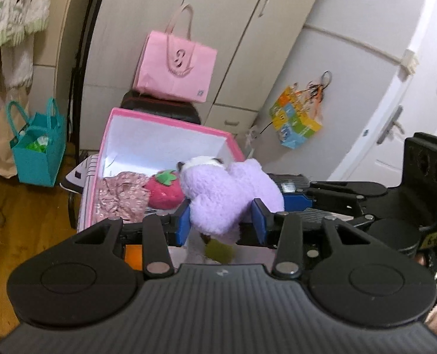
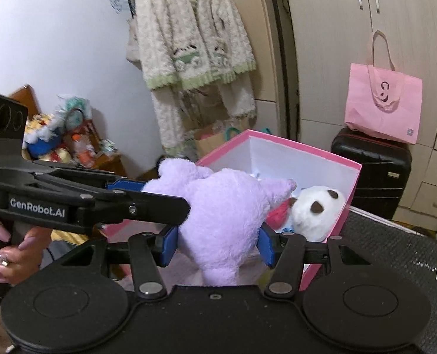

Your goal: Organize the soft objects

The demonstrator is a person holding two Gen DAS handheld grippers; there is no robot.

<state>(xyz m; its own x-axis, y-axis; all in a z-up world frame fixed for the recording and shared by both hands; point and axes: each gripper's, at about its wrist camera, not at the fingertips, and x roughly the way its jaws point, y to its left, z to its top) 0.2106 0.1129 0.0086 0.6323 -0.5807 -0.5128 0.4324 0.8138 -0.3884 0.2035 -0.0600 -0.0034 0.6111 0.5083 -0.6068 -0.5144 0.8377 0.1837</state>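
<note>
A purple plush toy point(image 1: 230, 194) with a white panda-like head point(image 2: 315, 209) is held over the near rim of a pink box point(image 1: 171, 124) with white inside walls. My left gripper point(image 1: 221, 221) is shut on the plush body. My right gripper point(image 2: 218, 244) is shut on it too, from the other side point(image 2: 221, 212). The right gripper also shows at the right of the left wrist view point(image 1: 295, 197). In the box lie a red strawberry plush point(image 1: 165, 188) and a pink floral cloth point(image 1: 121, 197). The plush head hangs inside the box point(image 2: 303, 147).
A pink tote bag point(image 1: 174, 67) sits on a black suitcase point(image 2: 371, 165) behind the box, before beige wardrobe doors. A teal bag point(image 1: 38, 150) stands on the wooden floor at left. A fluffy cardigan point(image 2: 189, 38) hangs on the wall. Toys pile on a shelf point(image 2: 59, 138).
</note>
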